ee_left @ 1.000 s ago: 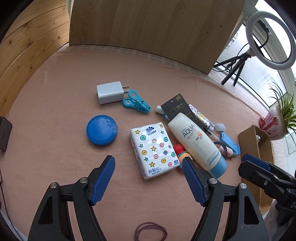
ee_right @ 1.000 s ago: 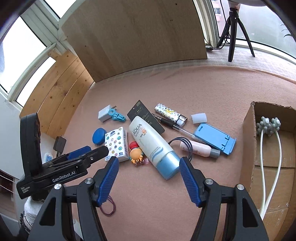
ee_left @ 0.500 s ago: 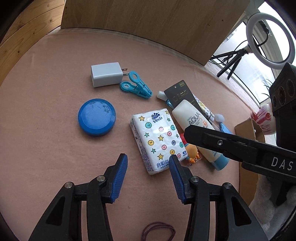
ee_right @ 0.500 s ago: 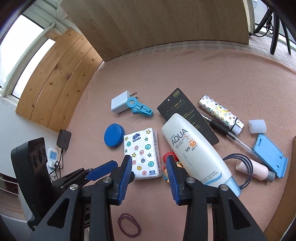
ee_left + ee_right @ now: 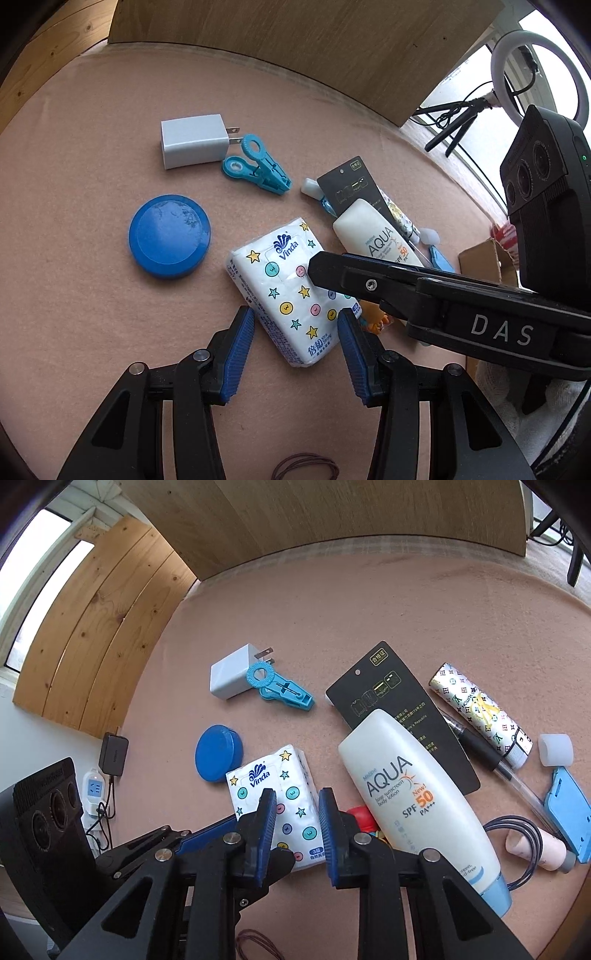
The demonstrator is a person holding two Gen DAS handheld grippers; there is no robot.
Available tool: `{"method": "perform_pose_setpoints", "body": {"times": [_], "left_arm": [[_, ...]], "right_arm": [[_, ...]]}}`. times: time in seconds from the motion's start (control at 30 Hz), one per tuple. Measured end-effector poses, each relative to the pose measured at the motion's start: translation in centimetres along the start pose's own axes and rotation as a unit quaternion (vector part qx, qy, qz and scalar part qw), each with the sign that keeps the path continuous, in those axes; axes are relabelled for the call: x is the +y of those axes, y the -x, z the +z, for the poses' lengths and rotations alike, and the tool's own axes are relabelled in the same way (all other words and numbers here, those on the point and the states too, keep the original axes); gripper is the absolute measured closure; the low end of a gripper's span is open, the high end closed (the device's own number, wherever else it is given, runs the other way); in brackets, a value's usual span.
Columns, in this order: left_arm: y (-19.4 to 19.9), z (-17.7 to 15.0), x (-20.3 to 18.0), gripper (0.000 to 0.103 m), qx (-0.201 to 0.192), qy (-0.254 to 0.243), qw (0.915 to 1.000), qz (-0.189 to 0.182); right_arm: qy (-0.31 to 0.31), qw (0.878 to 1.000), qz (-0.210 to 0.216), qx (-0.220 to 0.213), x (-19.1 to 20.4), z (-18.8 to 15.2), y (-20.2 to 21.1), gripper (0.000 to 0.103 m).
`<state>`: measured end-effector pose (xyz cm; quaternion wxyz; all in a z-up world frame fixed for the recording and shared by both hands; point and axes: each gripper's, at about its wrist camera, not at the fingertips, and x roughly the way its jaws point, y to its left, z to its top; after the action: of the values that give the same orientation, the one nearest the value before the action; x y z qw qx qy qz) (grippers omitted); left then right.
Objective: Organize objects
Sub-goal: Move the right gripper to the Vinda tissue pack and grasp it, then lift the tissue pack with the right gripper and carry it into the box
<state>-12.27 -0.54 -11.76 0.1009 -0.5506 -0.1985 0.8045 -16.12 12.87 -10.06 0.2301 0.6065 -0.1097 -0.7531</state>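
Two grippers over one tissue pack [image 5: 291, 291] on pink mat [image 5: 92, 332]. Left gripper [image 5: 295, 354] apart, straddling pack's near end, pads clear. Right gripper [image 5: 297, 834] closing above pack, nothing gripped. Nearby: one blue lid [image 5: 170, 236], one charger [image 5: 194, 146], one sunscreen tube [image 5: 413, 794].

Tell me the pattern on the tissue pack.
White soft tissue pack: coloured stars and round dots; clearest in left wrist view.

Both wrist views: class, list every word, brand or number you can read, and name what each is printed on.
"Vinda": tissue pack.
"AQUA", "SPF 50 PA+++", "New!", "base sunscreen body lotion": sunscreen tube.
"DAS": right gripper, on its body.
Black card: small print unreadable.
Patterned tube: lettering too blurred.
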Motion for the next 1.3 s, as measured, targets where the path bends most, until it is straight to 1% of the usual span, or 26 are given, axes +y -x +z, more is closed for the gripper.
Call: {"method": "perform_pose_setpoints", "body": {"times": [0.07, 0.13, 0.37, 0.5, 0.57, 0.67, 0.8, 0.87, 1.03, 1.13, 1.3], "left_arm": [[-0.1, 0.0, 0.0, 0.053, 0.000, 0.000, 1.0000, -0.001], [-0.1, -0.1, -0.1, 0.053, -0.001, 0.000, 1.0000, -0.001], [0.2, -0.2, -1.0, 0.053, -0.006, -0.009, 0.9999, 0.005], [-0.2, -0.3, -0.9, 0.053, -0.007, -0.005, 0.9999, 0.010], [-0.3, -0.5, -0.2, 0.051, -0.006, 0.002, 1.0000, 0.005], [-0.3, -0.5, -0.2, 0.052, -0.008, -0.001, 1.0000, 0.003], [0.6, -0.6, -1.6, 0.053, -0.025, -0.022, 0.9992, 0.021], [1.7, -0.7, -2.4, 0.053, -0.033, -0.027, 0.9989, 0.022], [4.4, -1.2, -5.9, 0.053, -0.055, -0.064, 0.9960, 0.027], [5.7, -1.5, -8.2, 0.053, -0.067, -0.085, 0.9939, 0.022], [6.9, -2.5, -11.9, 0.053, -0.071, -0.120, 0.9901, 0.008]], "right_arm": [[-0.003, 1.000, 0.007, 0.005, -0.2, 0.0, -0.2, 0.081], [-0.002, 1.000, 0.012, 0.010, -0.3, 0.0, -0.4, 0.079], [-0.004, 1.000, 0.017, 0.007, -0.3, -0.1, -0.1, 0.080], [-0.012, 1.000, 0.022, 0.005, -0.5, -0.7, 0.4, 0.080], [-0.012, 1.000, 0.020, 0.005, -0.6, -0.9, 0.4, 0.080], [-0.014, 1.000, 0.021, 0.009, -0.8, -0.9, 0.0, 0.080], [-0.013, 1.000, 0.023, 0.004, -0.5, -1.1, 0.4, 0.080], [-0.015, 0.999, 0.029, -0.004, -0.2, -1.4, 1.2, 0.080], [-0.017, 0.998, 0.038, -0.036, 0.2, -2.3, 4.6, 0.080], [-0.011, 0.998, 0.031, -0.061, 0.4, -3.2, 7.2, 0.080], [-0.014, 0.995, 0.015, -0.094, -0.1, -4.6, 11.3, 0.080]]}}
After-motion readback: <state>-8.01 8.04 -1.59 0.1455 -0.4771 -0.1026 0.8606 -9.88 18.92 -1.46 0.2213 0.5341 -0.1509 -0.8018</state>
